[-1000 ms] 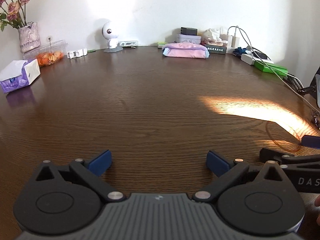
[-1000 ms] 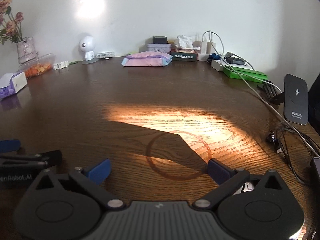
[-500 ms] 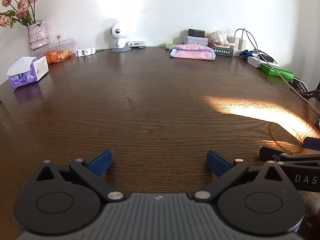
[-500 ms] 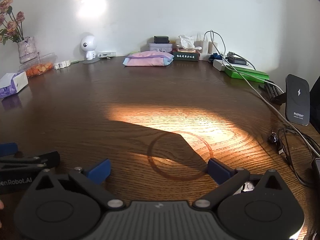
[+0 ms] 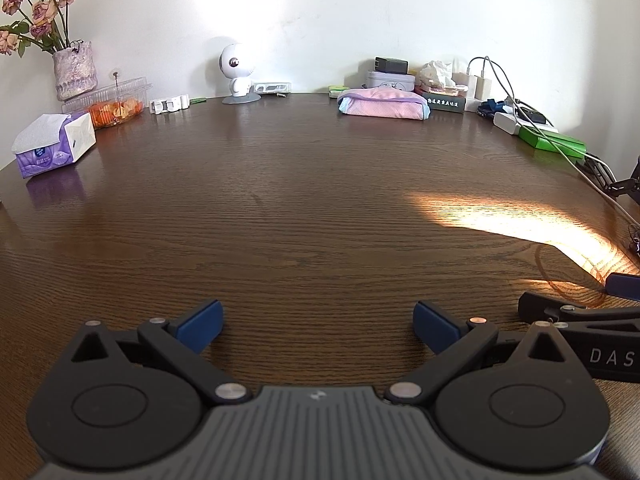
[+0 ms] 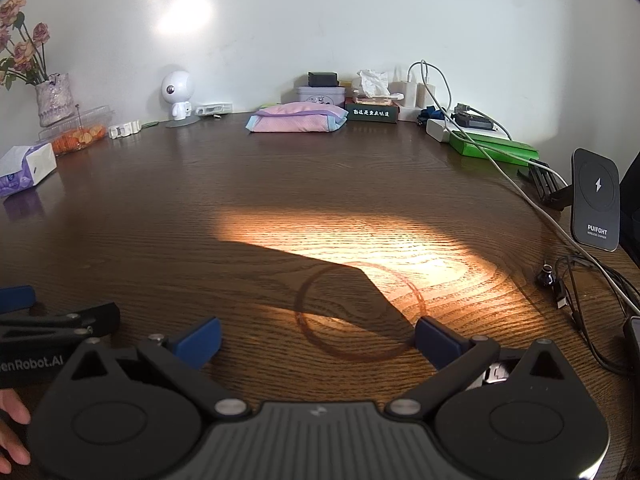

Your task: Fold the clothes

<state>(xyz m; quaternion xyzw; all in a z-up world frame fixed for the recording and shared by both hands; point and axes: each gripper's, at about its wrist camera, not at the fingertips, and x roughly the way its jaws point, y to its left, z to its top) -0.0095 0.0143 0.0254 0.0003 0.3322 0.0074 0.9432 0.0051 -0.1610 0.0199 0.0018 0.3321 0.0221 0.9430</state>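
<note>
A folded pink garment with light blue trim (image 5: 383, 106) (image 6: 296, 118) lies at the far edge of the dark wooden table (image 5: 304, 208), near the wall. My left gripper (image 5: 318, 326) hovers over the near part of the table, open, with nothing between its blue pads. My right gripper (image 6: 318, 340) is open too and holds nothing; it sits beside the left one, over a sunlit patch with a ring stain (image 6: 360, 312). Each gripper shows at the edge of the other's view. Both are far from the garment.
Along the back stand a vase of flowers (image 5: 74, 70), a clear food box (image 5: 114, 104), a tissue pack (image 5: 54, 144), a white figurine (image 5: 238, 74), tins and chargers. Cables (image 6: 580, 280), a green box (image 6: 494, 148) and a wireless charger stand (image 6: 596, 200) crowd the right side. A person's fingers (image 6: 14, 432) show lower left.
Both views have tilted or pulled back slightly, so the far objects sit a little lower and further right. Both grippers stay open. Fingers now show at the right view's lower left.
</note>
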